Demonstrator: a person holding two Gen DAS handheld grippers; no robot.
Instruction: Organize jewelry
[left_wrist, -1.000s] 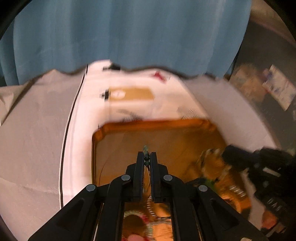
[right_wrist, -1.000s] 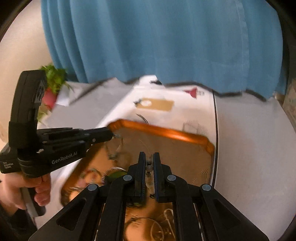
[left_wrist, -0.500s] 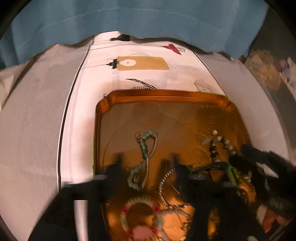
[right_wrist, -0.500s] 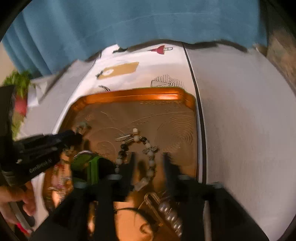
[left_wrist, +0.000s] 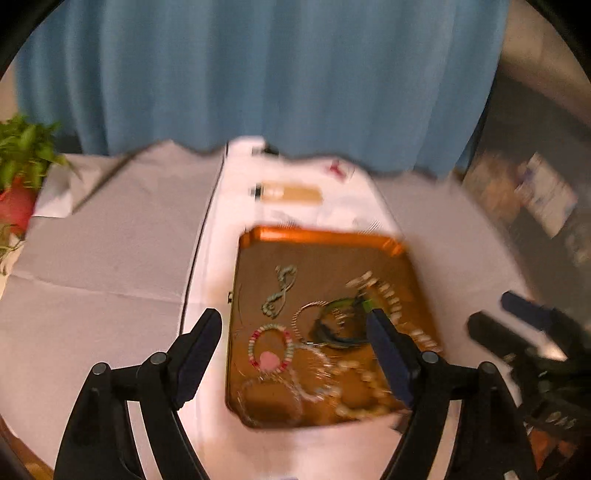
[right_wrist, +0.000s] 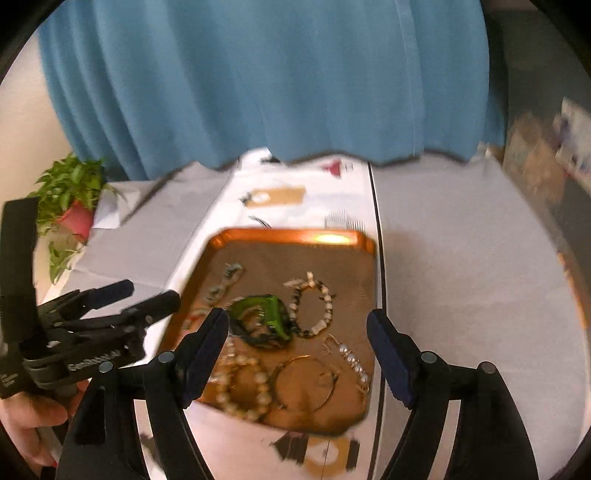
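Note:
An orange metal tray (left_wrist: 321, 235) (right_wrist: 291, 236) lies on a white cloth and holds several pieces of jewelry: a teal bead strand (left_wrist: 279, 291), a pink and white bead bracelet (left_wrist: 269, 349), a green bangle (right_wrist: 264, 314), a black and white bead bracelet (right_wrist: 312, 308), a pearl strand (right_wrist: 240, 384) and a gold hoop (right_wrist: 304, 382). My left gripper (left_wrist: 295, 332) is open and empty above the tray's near end. My right gripper (right_wrist: 297, 332) is open and empty above the tray. Each gripper shows at the side of the other's view (left_wrist: 517, 332) (right_wrist: 122, 299).
A blue curtain (left_wrist: 258, 74) hangs behind the table. A potted plant (right_wrist: 70, 199) in a red pot stands at the far left. A tan card (left_wrist: 291, 192) and small printed items lie on the cloth beyond the tray. Clutter sits off the table's right side.
Both grippers have opened and let go of the bracelets, which now lie in the tray. Both have pulled back and up from the tray.

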